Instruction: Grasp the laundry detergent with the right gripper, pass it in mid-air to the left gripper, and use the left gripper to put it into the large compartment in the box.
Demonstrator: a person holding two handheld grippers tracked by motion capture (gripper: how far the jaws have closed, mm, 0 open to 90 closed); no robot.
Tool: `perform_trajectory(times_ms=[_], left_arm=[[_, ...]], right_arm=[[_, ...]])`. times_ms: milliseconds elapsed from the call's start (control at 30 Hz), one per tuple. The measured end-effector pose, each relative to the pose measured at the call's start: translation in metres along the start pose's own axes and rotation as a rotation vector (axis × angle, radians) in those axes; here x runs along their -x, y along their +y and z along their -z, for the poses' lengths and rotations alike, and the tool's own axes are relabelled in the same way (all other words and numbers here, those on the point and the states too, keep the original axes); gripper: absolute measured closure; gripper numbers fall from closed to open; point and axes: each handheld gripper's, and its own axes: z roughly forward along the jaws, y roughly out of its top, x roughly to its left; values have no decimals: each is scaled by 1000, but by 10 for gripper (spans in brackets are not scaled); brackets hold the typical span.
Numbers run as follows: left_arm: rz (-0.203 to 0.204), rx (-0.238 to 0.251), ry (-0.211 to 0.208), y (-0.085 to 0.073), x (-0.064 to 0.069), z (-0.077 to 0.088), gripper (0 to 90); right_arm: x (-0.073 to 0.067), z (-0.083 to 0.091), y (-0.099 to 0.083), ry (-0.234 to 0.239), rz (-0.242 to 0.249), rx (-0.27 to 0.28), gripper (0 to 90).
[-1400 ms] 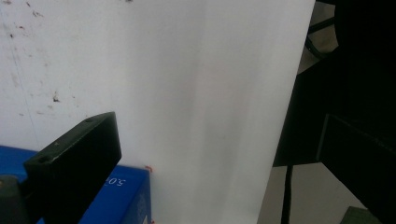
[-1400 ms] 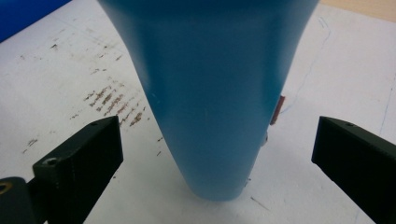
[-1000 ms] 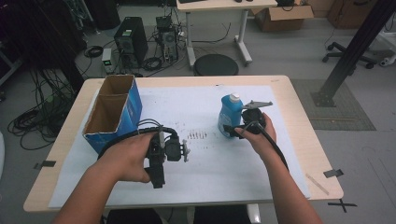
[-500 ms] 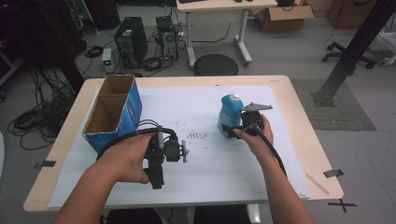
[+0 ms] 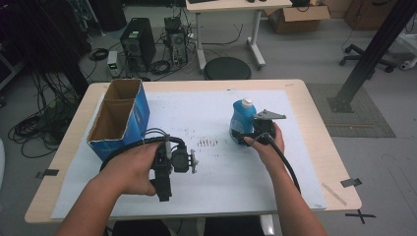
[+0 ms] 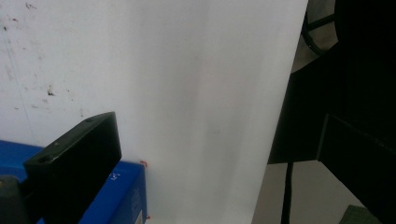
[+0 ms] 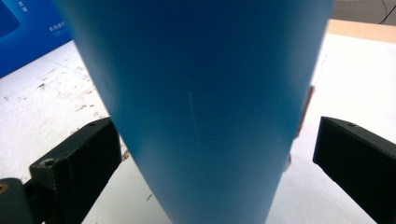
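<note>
My left gripper (image 6: 70, 172): one jaw in frame, the other cut off. Blue bottle (image 7: 201, 102): top and base beyond the edges, label unreadable.

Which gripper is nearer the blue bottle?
Right. The right gripper has its fingers either side of the blue bottle; the left gripper lies well apart, nearer the blue box.

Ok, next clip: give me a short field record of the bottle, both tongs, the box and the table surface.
bottle: blue with a white cap, upright on the white sheet
right tongs: open, jaws on either side of the bottle's lower body, gaps visible on both sides
left tongs: held low over the sheet near the box; only one jaw visible, so opening unclear
box: blue cardboard, open top, two compartments, at table's left
table surface: white sheet with dark smudges
</note>
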Motion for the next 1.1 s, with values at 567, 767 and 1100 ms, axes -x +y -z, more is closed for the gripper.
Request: perform_trajectory(times_ms=[567,767,1100], left_arm=[[4,11,-7,-6,2,-2,2],[4,17,-4,-5,2,-2,4],[1,15,-5,-4,3,-2,4]], right_arm=[[-1,-5,-2,-24,9,66,34],[-2,-4,-3,-35,13,74,96],[-2,-6,-4,-30,16,69,184]])
